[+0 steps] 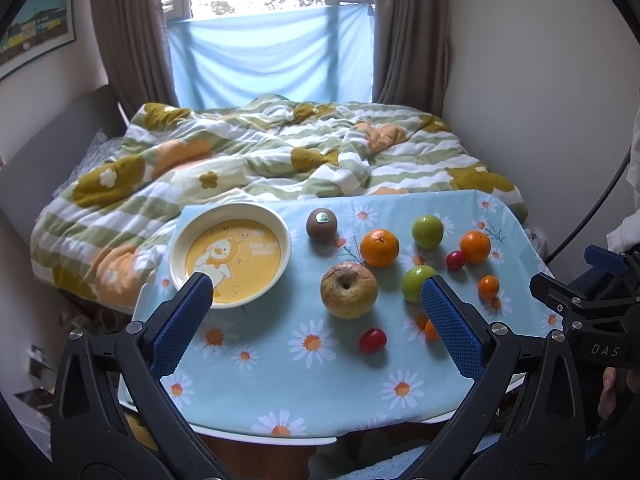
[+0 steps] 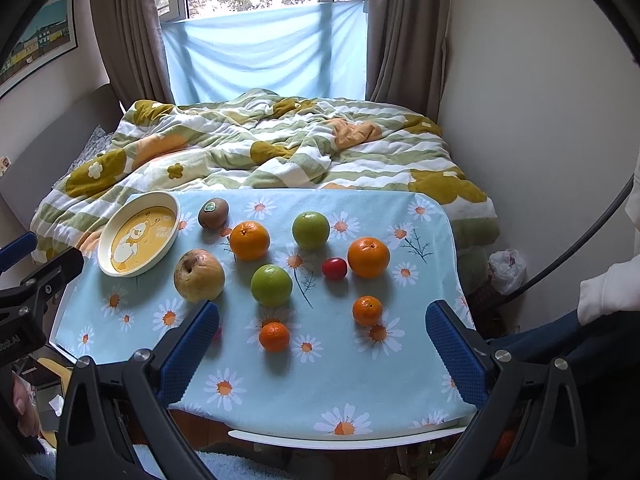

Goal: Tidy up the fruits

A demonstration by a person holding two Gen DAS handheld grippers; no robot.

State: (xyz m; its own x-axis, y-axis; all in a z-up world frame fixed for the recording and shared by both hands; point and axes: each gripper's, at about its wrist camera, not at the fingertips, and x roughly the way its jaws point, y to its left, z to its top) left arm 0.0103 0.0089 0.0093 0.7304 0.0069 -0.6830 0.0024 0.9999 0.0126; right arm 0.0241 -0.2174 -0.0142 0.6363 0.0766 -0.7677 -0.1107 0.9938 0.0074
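A cream and yellow duck plate [image 1: 240,248] [image 2: 140,240] lies bare at the table's far left. To its right, spread over the daisy tablecloth [image 1: 280,380], are a kiwi [image 1: 321,224] [image 2: 213,213], a wrinkled yellow apple [image 1: 349,290] [image 2: 199,276], two oranges [image 2: 249,240] [image 2: 368,257], two green fruits [image 2: 311,230] [image 2: 271,285], two small mandarins [image 2: 367,311] [image 2: 274,336] and red cherry tomatoes [image 1: 372,340] [image 2: 334,268]. My left gripper [image 1: 317,282] hangs open over the near left of the table. My right gripper [image 2: 323,308] is open above the near edge. Neither holds anything.
A bed with a rumpled flowered quilt [image 1: 260,152] presses against the table's far edge. A wall runs along the right. A white plastic bag [image 2: 506,270] sits on the floor to the right, and a person's white sleeve [image 2: 604,292] is at the right edge.
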